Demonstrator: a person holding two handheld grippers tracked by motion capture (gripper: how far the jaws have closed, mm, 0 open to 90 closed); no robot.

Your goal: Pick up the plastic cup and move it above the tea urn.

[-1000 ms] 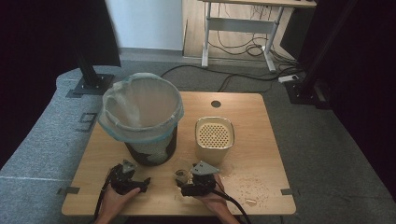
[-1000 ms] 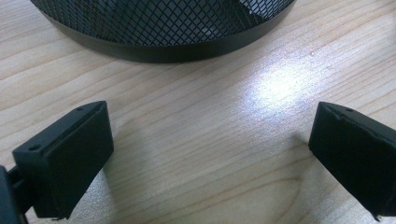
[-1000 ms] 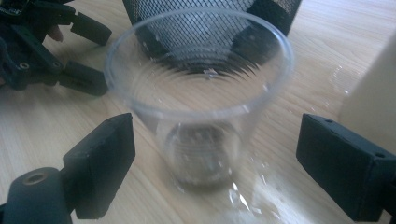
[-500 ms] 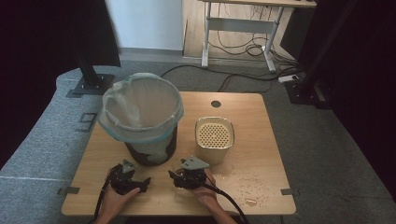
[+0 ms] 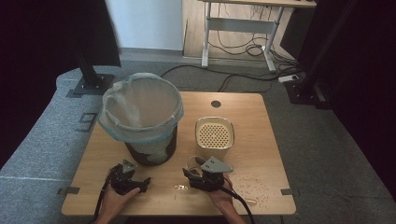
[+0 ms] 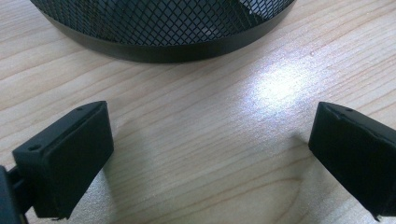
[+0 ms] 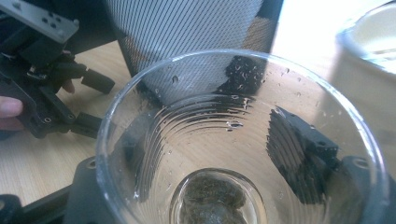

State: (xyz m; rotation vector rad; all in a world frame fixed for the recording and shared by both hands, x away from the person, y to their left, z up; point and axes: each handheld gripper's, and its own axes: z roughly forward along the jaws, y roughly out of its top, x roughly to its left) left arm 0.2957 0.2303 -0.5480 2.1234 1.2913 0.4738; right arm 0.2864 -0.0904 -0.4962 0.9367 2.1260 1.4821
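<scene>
Jaws of right gripper (image 7: 219,154) just closed, clamping clear cup (image 7: 233,140); dark dregs, probably, visible close-up.

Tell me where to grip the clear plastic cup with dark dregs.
Grip the clear ribbed plastic cup across its tapered side wall, from the side, below the rim. The right gripper already holds it so, pads on opposite walls, leaving the wet mouth open.

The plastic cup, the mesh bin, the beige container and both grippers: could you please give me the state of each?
Plastic cup: clear, ridged, wet inside, dark clump at the bottom, clamped between the right gripper's jaws.
Mesh bin: upright on the table, lined with a clear bag, open on top.
Beige container: upright, perforated top.
Right gripper: jaws have just been closing, now shut on the cup.
Left gripper: open, nothing between its jaws.
</scene>
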